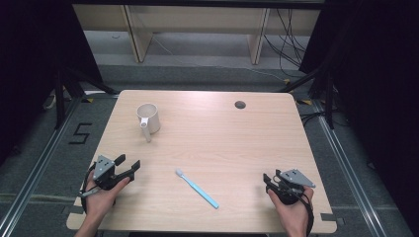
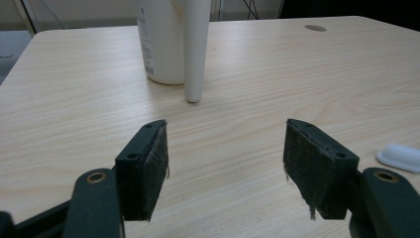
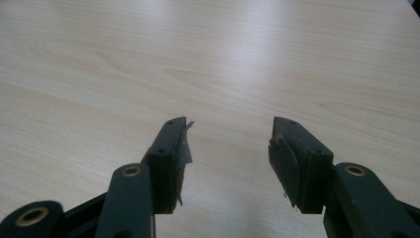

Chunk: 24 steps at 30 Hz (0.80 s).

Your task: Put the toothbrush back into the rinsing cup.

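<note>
A white mug (image 1: 148, 118) stands upright at the back left of the wooden table (image 1: 222, 133), its handle toward the front. In the left gripper view the mug (image 2: 166, 39) is straight ahead and well beyond the jaws. A light blue toothbrush (image 1: 196, 188) lies flat at the front middle, white head to the left; its head (image 2: 400, 157) shows at the right edge of the left gripper view. My left gripper (image 1: 127, 166) rests open at the front left, nothing between its pads (image 2: 225, 163). My right gripper (image 1: 267, 179) sits open at the front right over bare wood (image 3: 230, 148).
A round cable hole (image 1: 240, 104) is in the table near the back edge. Wooden furniture legs and cables stand on the floor behind. Dark curtains and stands flank both sides. A floor marking "5" lies left of the table.
</note>
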Motion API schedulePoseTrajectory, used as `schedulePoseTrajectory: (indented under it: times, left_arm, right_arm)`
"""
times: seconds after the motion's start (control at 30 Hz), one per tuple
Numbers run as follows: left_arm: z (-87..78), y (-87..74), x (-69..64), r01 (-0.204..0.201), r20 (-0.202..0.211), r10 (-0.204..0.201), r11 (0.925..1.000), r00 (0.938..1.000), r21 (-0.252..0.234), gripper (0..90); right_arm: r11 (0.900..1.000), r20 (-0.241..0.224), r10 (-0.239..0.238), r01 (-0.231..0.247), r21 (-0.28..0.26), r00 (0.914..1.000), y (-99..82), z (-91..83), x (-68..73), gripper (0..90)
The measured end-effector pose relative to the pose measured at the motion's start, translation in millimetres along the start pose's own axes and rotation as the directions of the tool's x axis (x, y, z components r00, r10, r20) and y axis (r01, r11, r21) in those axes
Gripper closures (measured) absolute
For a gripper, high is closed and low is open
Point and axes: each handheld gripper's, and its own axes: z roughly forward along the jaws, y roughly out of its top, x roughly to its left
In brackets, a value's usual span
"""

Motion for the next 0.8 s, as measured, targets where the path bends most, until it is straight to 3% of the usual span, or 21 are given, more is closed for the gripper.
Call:
schedulePoseTrajectory:
  times: [0.03,0.2,0.27,0.3,0.37,0.4,0.47,0.5,0.53,0.67,0.7,0.73,0.8]
  left_arm:
    - [0.6,0.4,-0.2,-0.006,0.009,0.006,1.0000,0.9999,-0.002,33.7]
    - [0.4,1.1,-3.1,-0.006,0.018,0.006,0.9998,0.9998,0.021,33.8]
    - [-0.4,1.0,-3.6,-0.005,0.022,0.004,0.9997,0.9998,0.022,33.8]
    - [-0.4,1.0,-3.4,-0.004,0.026,0.003,0.9998,0.9996,0.018,33.8]
    - [-2.4,1.8,-3.7,-0.002,0.022,0.001,0.9996,0.9998,0.030,33.8]
    - [-2.8,1.9,-3.6,-0.002,0.024,0.002,0.9996,0.9997,0.029,33.7]
    - [-2.7,1.7,-3.1,-0.001,0.033,0.000,0.9998,0.9995,0.021,33.8]
    - [-3.5,2.3,-3.1,-0.002,0.027,0.001,0.9997,0.9996,0.026,33.8]
    - [-4.0,2.9,-3.4,-0.001,0.023,0.001,0.9996,0.9997,0.029,33.9]
    - [-5.2,6.0,-6.4,-0.011,0.034,0.011,0.9996,0.9994,0.025,33.9]
    - [-5.0,6.4,-7.1,-0.014,0.039,0.013,0.9996,0.9992,0.025,33.8]
    - [-4.5,6.4,-7.7,-0.016,0.041,0.015,0.9996,0.9990,0.024,33.8]
    - [-3.8,6.4,-9.0,-0.017,0.048,0.016,0.9996,0.9987,0.022,33.9]
  right_arm:
    - [0.9997,-0.007,0.008,-0.008,0.022,0.9999,1.3,-1.0,1.6,50.1]
    - [0.9977,-0.012,-0.042,0.043,0.052,0.9990,5.6,-1.8,2.1,51.9]
    - [0.9967,-0.017,0.013,-0.012,0.080,0.9998,6.2,-2.1,7.1,52.1]
    - [0.9971,-0.031,-0.028,0.030,0.069,0.9991,7.2,-0.3,4.8,52.4]
    - [0.9965,-0.005,-0.022,0.022,0.081,0.9997,8.1,1.8,7.4,52.7]
    - [0.9943,-0.033,-0.042,0.045,0.096,0.9986,9.6,1.2,6.9,52.8]
    - [0.9923,-0.041,-0.018,0.023,0.122,0.9990,12.2,-0.2,11.7,53.2]
    - [0.9936,-0.048,-0.042,0.047,0.102,0.9979,13.4,1.4,10.3,53.4]
    - [0.9923,-0.055,-0.024,0.031,0.120,0.9982,14.2,1.3,12.4,53.5]
    - [0.9848,-0.055,-0.059,0.067,0.160,0.9967,19.1,0.2,14.0,54.4]
    - [0.9842,-0.062,-0.038,0.049,0.170,0.9973,19.7,1.2,15.8,54.6]
    - [0.9804,-0.062,-0.070,0.080,0.180,0.9956,20.8,-0.1,14.9,55.1]
    - [0.9718,-0.081,-0.082,0.098,0.214,0.9933,23.1,0.0,14.8,55.4]
